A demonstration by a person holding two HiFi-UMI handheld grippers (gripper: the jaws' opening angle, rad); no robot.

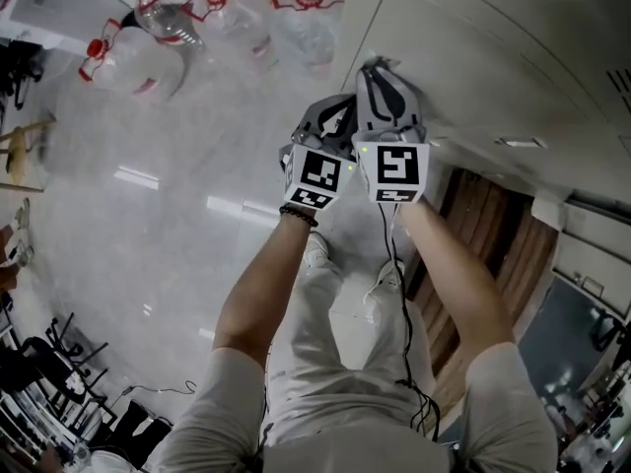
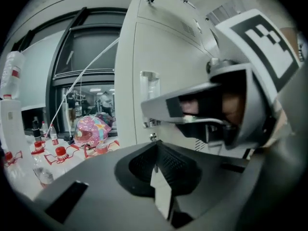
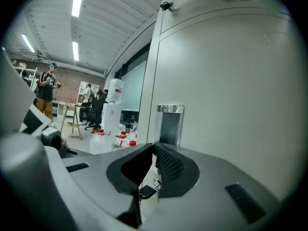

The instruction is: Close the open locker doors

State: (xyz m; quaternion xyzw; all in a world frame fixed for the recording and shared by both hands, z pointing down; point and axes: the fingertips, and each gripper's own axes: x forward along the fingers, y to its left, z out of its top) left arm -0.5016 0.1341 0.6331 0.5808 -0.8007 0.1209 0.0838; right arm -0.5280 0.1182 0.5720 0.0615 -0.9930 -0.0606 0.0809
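**A:** Closest in?

**B:** Shows two bare forearms (image 1: pixel 258 289) reaching toward the door (image 3: pixel 231 81). Shows a black cable (image 1: pixel 401 313) running back from the door along the right one. Also shows a brown wood-grain surface (image 1: pixel 483 254) beside that arm, on the near side of the door.

**A:** And the grippers?

**B:** Finds them side by side, both pointed at the door. Puts the left gripper (image 2: pixel 155 147) a little short of the door, just left of the other. Has its fingers pressed tip to tip, with nothing between them.

**A:** The right one?

**B:** Sets the right gripper (image 3: pixel 153 147) with its tips just under the door's handle (image 3: pixel 171 124). Shows those fingers meeting at the tips too, with only a sliver of gap lower down. Catches a black-headed key (image 3: pixel 146 192) in that sliver, hanging from the door below the handle. Cannot tell whether anything touches the key.

**A:** The door itself?

**B:** Stands straight ahead, pale grey, filling the right half of the right gripper view. Cannot tell whether it sits flush or ajar.

**A:** Farther off?

**B:** Shows red-capped bottles (image 1: pixel 222 13) on the floor, well left of the door. Shows a water cooler (image 3: pixel 111 112) beyond them, and people (image 3: pixel 46 88) standing farthest from the door.
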